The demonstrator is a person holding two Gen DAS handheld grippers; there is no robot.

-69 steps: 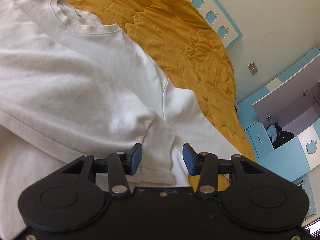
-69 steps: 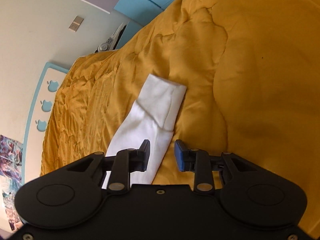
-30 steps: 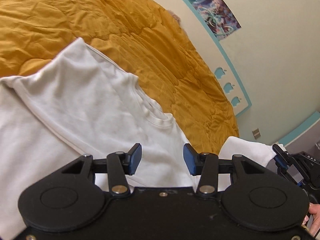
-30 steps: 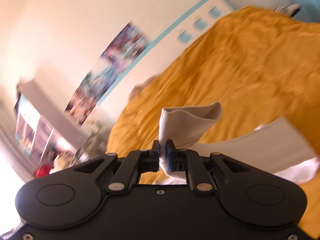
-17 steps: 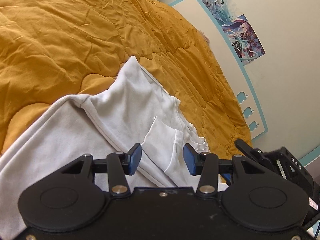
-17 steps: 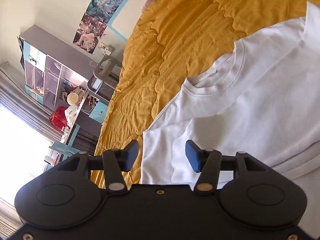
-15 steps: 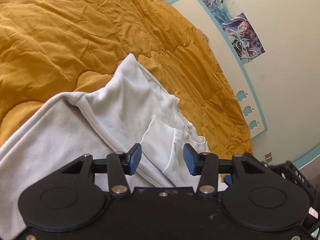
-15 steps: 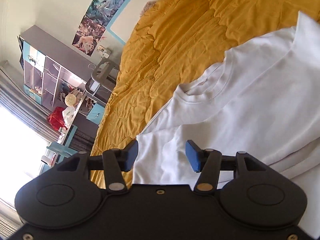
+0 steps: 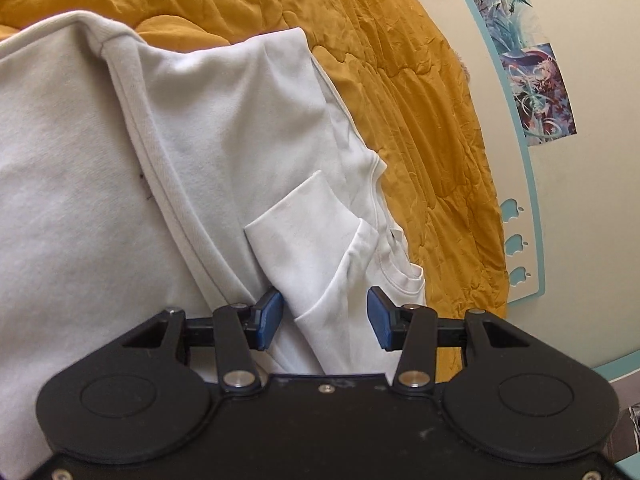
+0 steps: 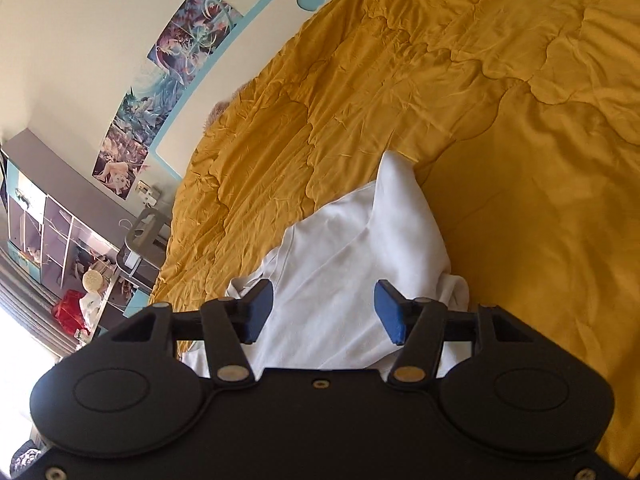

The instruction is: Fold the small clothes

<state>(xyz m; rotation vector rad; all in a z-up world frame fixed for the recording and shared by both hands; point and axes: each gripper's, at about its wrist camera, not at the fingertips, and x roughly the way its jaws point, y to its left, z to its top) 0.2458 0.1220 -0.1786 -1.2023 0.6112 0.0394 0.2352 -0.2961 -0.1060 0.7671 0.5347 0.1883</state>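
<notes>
A white long-sleeved sweatshirt [image 9: 192, 140] lies on a mustard-yellow quilt [image 9: 400, 92]. One sleeve is folded across the body, and its cuff [image 9: 304, 216] lies near the round neckline [image 9: 396, 264]. My left gripper [image 9: 325, 318] is open and empty, its blue pads just above the folded sleeve. In the right wrist view the sweatshirt [image 10: 352, 264] lies bunched on the quilt [image 10: 480, 100]. My right gripper [image 10: 325, 312] is open and empty over it.
A headboard with blue trim and apple cut-outs [image 9: 520, 236] runs along the wall with posters [image 10: 160, 92]. A shelf unit and desk [image 10: 72, 240] stand at the left of the right wrist view, beside a bright window.
My right gripper carried the sleeve cuff across the sweatshirt, let it go and opened. Both grippers have since shifted over the shirt. The left gripper stayed open throughout.
</notes>
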